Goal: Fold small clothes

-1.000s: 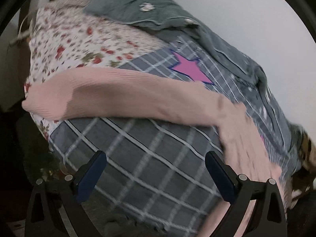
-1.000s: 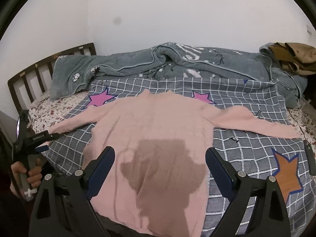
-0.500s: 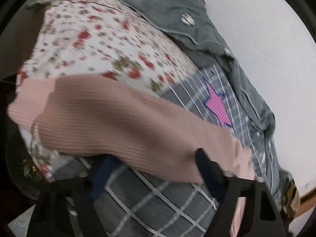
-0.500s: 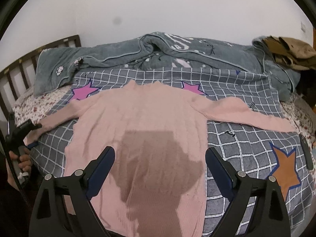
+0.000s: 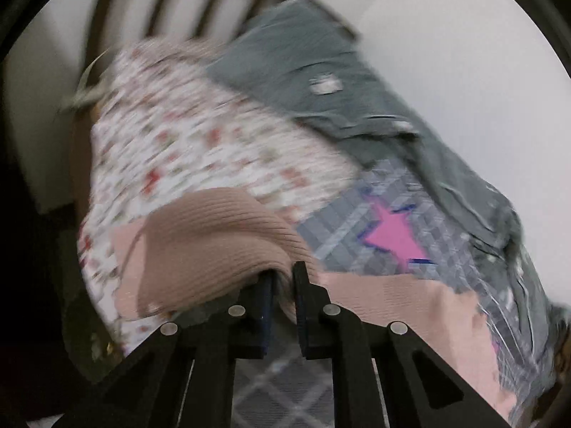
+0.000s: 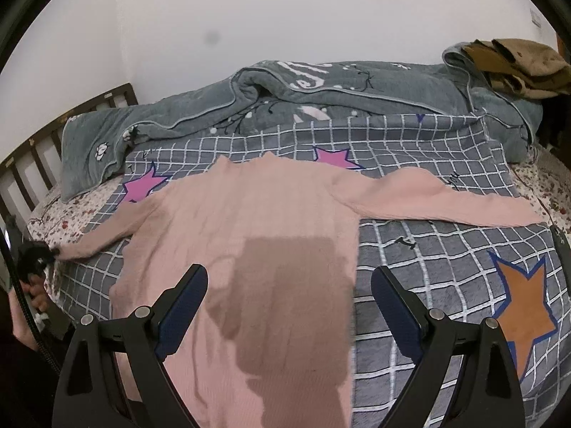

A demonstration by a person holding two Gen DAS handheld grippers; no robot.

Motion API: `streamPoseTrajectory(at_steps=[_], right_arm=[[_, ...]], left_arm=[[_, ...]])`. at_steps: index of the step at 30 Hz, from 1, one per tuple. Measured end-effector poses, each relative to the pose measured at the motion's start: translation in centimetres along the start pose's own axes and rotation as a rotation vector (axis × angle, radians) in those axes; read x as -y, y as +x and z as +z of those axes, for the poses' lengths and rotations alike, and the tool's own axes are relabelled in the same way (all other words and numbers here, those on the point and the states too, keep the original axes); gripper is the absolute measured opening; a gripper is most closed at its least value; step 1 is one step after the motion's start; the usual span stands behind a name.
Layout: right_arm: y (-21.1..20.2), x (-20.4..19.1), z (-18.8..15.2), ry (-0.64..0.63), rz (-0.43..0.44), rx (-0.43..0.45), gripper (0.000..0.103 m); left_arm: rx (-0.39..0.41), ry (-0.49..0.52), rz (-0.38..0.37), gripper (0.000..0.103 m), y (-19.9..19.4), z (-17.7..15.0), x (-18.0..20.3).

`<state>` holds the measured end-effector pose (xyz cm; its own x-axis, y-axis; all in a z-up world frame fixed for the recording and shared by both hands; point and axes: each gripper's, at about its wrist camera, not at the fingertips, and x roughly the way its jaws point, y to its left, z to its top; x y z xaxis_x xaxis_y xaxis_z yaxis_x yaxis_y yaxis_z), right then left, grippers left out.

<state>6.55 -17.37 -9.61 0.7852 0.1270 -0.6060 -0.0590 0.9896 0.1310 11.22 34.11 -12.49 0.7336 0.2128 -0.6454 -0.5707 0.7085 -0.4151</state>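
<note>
Left hand-held gripper is clamped on the cuff of the pink sweater, which lies spread flat on the checked blanket. Right hand-held gripper hangs wide open above the sweater's hem, holding nothing.

Both grippers were matte black plastic. The left gripper had two angular arms with triangular cut-outs and four round silver screw heads across its linkage; its jaws carried dark blue pads on their inner faces. The right gripper was built alike, with textured navy pads, silver screws and triangular openings. A black cable ran past the person's hand.
</note>
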Motion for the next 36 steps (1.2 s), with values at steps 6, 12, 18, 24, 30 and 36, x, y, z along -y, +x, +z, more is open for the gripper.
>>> streamPoseTrajectory(at_steps=[6,12,18,24,30,36], right_arm=[[-0.9,4.1,0.2,0.053,0.016,0.008,0.092],[-2.6,8.3,-0.3,0.085,-0.034,0.026,0.092],[-3.3,12.1,-1.9,0.138,-0.074,0.004,0.092],[-2.7,13.6,-3.4,0.13,-0.099,-0.043,0.092],[-1.0,13.7,-3.5,0.146,-0.065,-0.068,0.092],[0.9,11.3,-3.1,0.121,-0.03,-0.093,0.092]], left_arm=[[0.026,0.241,-0.156,0.01,-2.5,0.3,13.2],[-0.039,0.477,-0.302,0.01,-2.7,-6.6,27.0],[-0.182,0.662,-0.362,0.01,0.2,-17.3,35.6],[-0.329,0.742,-0.378,0.013,2.1,-24.3,36.8],[-0.258,0.734,-0.418,0.085,0.9,-22.1,34.5],[-0.211,0.623,-0.387,0.085,2.2,-16.4,30.4]])
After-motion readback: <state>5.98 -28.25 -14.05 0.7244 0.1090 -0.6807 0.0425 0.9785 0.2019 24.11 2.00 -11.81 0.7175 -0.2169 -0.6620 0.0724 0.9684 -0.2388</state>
